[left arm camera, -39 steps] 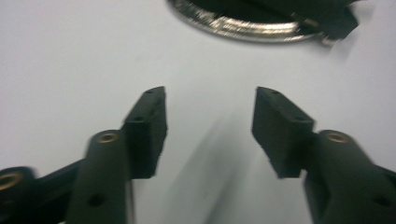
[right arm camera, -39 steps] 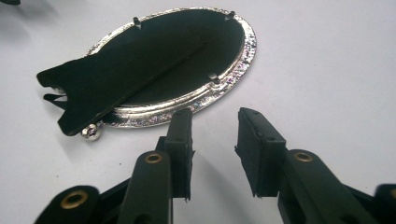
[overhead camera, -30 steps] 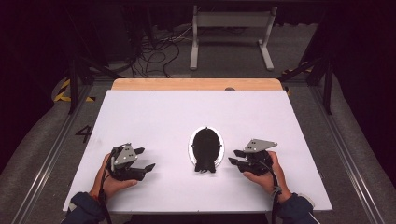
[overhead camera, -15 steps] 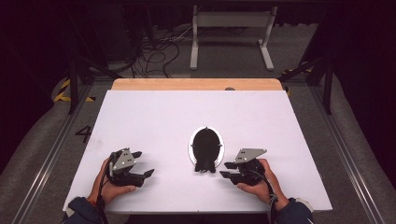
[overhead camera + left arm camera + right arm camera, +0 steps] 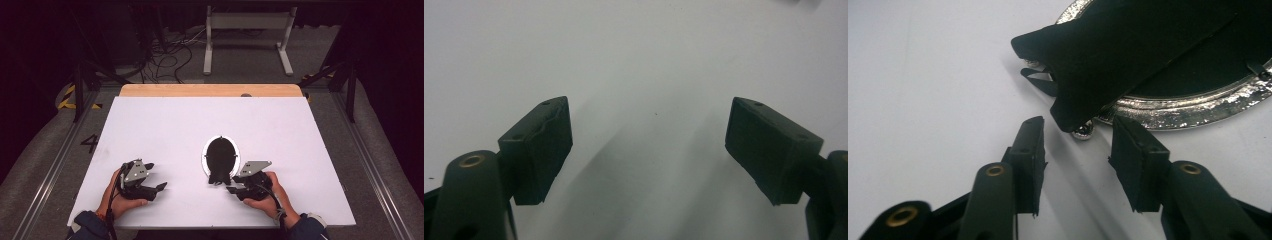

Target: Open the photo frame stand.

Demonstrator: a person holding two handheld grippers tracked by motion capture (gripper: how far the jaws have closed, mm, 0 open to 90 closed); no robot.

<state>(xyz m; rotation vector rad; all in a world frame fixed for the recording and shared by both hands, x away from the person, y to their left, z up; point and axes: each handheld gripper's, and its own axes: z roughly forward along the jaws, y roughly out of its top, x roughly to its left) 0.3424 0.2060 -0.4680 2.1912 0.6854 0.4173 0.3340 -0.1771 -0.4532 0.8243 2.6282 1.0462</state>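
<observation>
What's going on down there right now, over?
Left tool open, holding nothing. Right tool open, closing in on the picture frame's black stand, not touching. Nothing in the way.

White table [image 5: 165, 130], wooden far edge, black pouch [image 5: 220, 159] (on silver oval frame [image 5: 204, 156]) lying on it

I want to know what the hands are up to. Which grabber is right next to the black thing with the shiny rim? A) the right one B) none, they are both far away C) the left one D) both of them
A: the right gripper sits just beside the lower end of the black thing, its open jaws pointing at it, while the left gripper stays apart over the bare table.
</observation>
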